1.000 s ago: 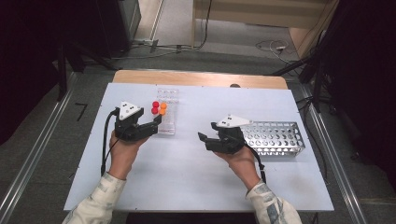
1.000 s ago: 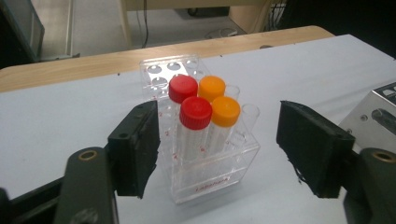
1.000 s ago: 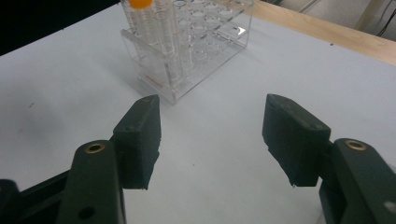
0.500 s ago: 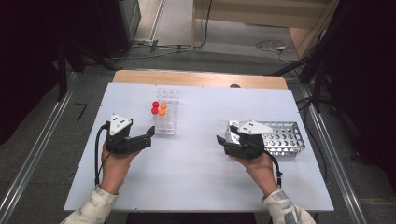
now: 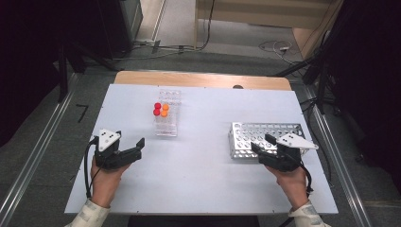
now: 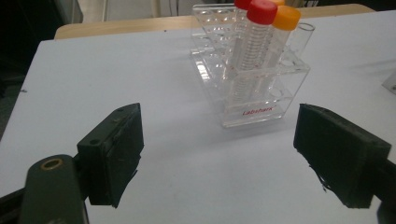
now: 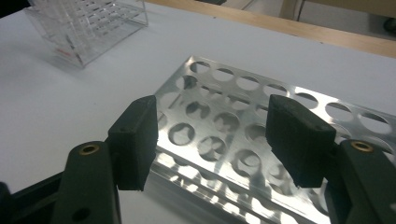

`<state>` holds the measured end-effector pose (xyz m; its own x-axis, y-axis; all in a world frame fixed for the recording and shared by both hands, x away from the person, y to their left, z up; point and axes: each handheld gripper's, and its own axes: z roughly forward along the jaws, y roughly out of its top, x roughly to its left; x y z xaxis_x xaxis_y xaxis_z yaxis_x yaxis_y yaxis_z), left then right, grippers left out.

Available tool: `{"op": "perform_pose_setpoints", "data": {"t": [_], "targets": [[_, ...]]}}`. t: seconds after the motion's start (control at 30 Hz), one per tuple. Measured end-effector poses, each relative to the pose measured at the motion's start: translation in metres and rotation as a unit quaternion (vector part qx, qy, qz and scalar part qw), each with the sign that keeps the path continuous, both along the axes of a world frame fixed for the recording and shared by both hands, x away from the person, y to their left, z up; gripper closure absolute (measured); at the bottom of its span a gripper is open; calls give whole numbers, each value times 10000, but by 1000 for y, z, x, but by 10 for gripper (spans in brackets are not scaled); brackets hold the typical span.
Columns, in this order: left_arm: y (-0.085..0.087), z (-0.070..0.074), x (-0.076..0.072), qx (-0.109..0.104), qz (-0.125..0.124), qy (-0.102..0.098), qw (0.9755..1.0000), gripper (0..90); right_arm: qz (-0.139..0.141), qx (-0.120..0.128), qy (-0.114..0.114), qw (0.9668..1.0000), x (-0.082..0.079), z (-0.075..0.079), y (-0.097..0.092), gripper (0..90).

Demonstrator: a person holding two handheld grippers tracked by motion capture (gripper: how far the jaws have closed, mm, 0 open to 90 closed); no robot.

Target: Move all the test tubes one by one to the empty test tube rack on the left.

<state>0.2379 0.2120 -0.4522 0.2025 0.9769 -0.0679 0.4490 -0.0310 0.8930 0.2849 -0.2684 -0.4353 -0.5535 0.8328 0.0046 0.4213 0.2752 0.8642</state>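
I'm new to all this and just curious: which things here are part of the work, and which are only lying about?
Part of the work:
- clear rack
- capped tubes standing in it
- metal rack
- left tool, open
- right tool, open

Lying about:
- cables on the floor
- wooden board behind the table

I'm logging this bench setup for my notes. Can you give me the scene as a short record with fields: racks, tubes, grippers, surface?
surface: white table
clear rack: clear plastic rack at left centre, upright
tubes: red-capped tubes and orange-capped tubes standing in the clear rack
metal rack: perforated metal rack at right, holes in view empty
left gripper: left gripper open, nothing between its fingers, short of the clear rack
right gripper: right gripper open, over the metal rack's near edge, holding nothing
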Motion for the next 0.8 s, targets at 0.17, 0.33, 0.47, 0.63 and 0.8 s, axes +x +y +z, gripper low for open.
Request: {"op": "perform_pose_setpoints", "data": {"t": [0.17, 0.33, 0.47, 0.63, 0.8], "targets": [[8, -5, -7, 43, 116, 24, 9999, 132, -187, 23, 5, 9998, -7, -3, -20, 314], [16, -7, -16, 78, 203, -15, 9998, 131, -365, 7, -20, 9993, -14, -4, -38, 313], [24, -8, -22, 62, 316, -57, 9995, 132, -511, -1, -42, 9987, -21, -6, -51, 312], [33, -10, -27, 49, 425, -55, 9991, 131, -706, 40, -17, 9975, -27, -9, -67, 312], [41, -12, -29, 10, 525, -42, 9986, 131, -886, 25, 40, 9961, -32, -14, -79, 312]]}}
